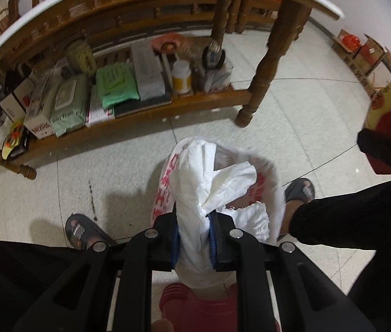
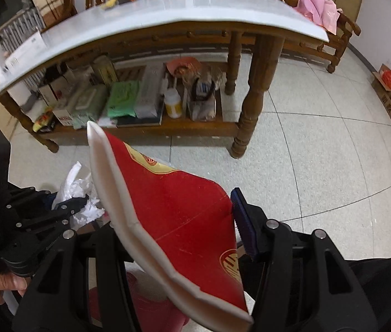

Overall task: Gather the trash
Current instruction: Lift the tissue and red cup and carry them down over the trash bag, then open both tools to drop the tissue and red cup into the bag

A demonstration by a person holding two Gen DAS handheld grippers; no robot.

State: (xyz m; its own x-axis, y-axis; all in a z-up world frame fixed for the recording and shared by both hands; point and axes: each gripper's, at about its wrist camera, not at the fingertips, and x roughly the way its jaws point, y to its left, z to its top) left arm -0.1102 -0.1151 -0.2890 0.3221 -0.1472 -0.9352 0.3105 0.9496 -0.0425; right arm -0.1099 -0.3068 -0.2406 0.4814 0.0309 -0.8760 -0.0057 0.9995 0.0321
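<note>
Both claws loaded with trash above a red plastic bin.

The left gripper (image 1: 194, 239) is clamped on a crumpled white tissue wad in a thin clear bag printed in red (image 1: 209, 191); the right gripper (image 2: 173, 238) pinches a flat red cardboard box with white edges and gold emblems (image 2: 173, 215). Both hang over the red plastic bin (image 1: 195, 304), on the near side of the wooden table with white top (image 2: 151, 25). The loose bag could snag or spill tissue; the tilted box could slip. Beneath the table, a pack reads "Baby Wipes" (image 1: 67, 110). The bag's red print is unreadable.
</note>
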